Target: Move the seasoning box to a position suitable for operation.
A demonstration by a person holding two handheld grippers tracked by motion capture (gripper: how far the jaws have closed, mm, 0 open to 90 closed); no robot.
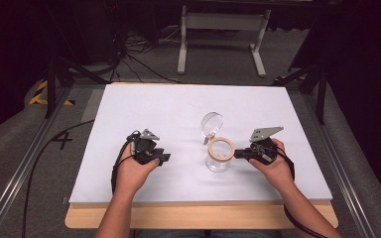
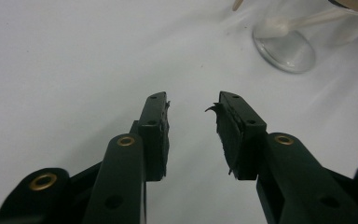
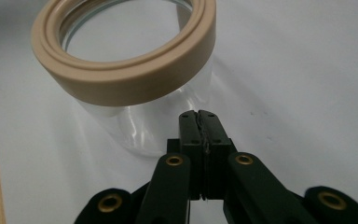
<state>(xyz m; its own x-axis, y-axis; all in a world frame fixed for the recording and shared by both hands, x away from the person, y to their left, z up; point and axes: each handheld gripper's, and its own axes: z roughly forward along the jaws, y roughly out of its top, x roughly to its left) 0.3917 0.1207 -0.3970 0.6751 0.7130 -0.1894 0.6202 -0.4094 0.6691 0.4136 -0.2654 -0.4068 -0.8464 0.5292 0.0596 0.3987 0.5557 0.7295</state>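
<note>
white table; jar lid hinged open.

A clear glass jar with a beige rim stands upright, its hinged lid open.

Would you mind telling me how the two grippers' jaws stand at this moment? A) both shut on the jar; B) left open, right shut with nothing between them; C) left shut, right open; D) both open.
B: in the left gripper view the left gripper has a clear gap between its jaws over the white table, while in the right gripper view the right gripper has its jaws pressed together, empty, just short of the clear jar.
</note>
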